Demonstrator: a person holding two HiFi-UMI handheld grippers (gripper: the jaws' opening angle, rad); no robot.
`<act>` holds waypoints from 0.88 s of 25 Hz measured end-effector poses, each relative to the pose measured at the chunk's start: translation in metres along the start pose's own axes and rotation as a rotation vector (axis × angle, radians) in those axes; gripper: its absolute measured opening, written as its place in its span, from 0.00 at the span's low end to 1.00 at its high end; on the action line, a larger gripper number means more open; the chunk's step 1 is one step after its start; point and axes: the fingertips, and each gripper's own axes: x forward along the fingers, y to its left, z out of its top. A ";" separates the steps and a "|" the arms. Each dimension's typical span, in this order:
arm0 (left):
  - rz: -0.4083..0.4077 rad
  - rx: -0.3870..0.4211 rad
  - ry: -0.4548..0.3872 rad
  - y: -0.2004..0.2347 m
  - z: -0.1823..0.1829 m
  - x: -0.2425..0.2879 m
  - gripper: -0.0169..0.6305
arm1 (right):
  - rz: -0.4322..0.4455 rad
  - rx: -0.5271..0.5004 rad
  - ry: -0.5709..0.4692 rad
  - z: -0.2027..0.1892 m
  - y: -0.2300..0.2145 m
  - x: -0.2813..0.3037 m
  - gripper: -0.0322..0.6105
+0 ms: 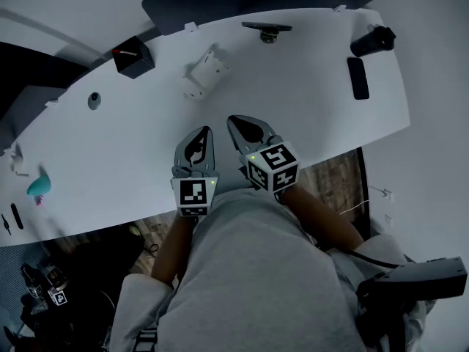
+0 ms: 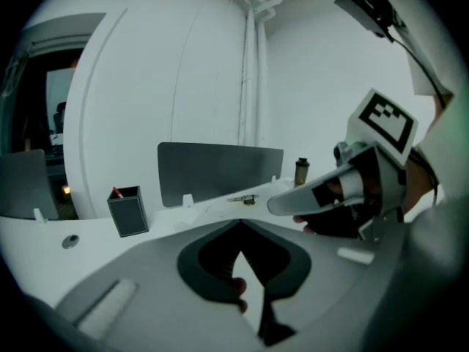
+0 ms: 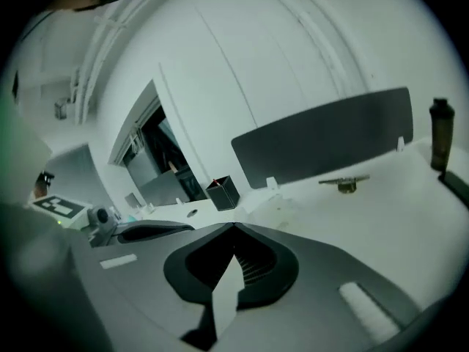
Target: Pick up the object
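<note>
- Left grey two-jaw gripper (image 1: 206, 133): jaws pressed together, nothing between them, above the white table (image 1: 308, 116).
- Right grey gripper (image 1: 236, 123): likewise closed and empty.
- The small white blocky object (image 1: 204, 72) lies toward twelve o'clock, well apart.

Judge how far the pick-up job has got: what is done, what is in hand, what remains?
Done: nothing yet; the white object, the nearest candidate, lies untouched on the white desk. In hand: nothing; the left gripper and right gripper hover over the desk's near edge, jaws shut and empty. Left: open, reach, grasp, lift.
</note>
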 end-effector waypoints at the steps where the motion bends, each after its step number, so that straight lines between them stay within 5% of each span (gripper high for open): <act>1: 0.011 -0.018 0.011 0.002 -0.002 0.000 0.03 | 0.016 0.081 0.017 -0.004 -0.005 0.008 0.05; 4: 0.026 -0.018 0.046 0.010 -0.010 0.000 0.03 | 0.081 0.348 0.056 -0.017 -0.018 0.037 0.12; 5: 0.031 -0.012 0.057 0.014 -0.013 0.001 0.03 | 0.107 0.427 0.070 -0.022 -0.021 0.048 0.36; 6: 0.037 -0.009 0.069 0.018 -0.015 0.001 0.03 | 0.124 0.496 0.083 -0.027 -0.026 0.058 0.41; 13: 0.081 -0.040 0.111 0.034 -0.024 0.007 0.03 | 0.121 0.876 0.119 -0.041 -0.064 0.121 0.44; 22: 0.071 -0.032 0.133 0.032 -0.027 0.021 0.03 | 0.121 0.905 0.154 -0.042 -0.072 0.165 0.45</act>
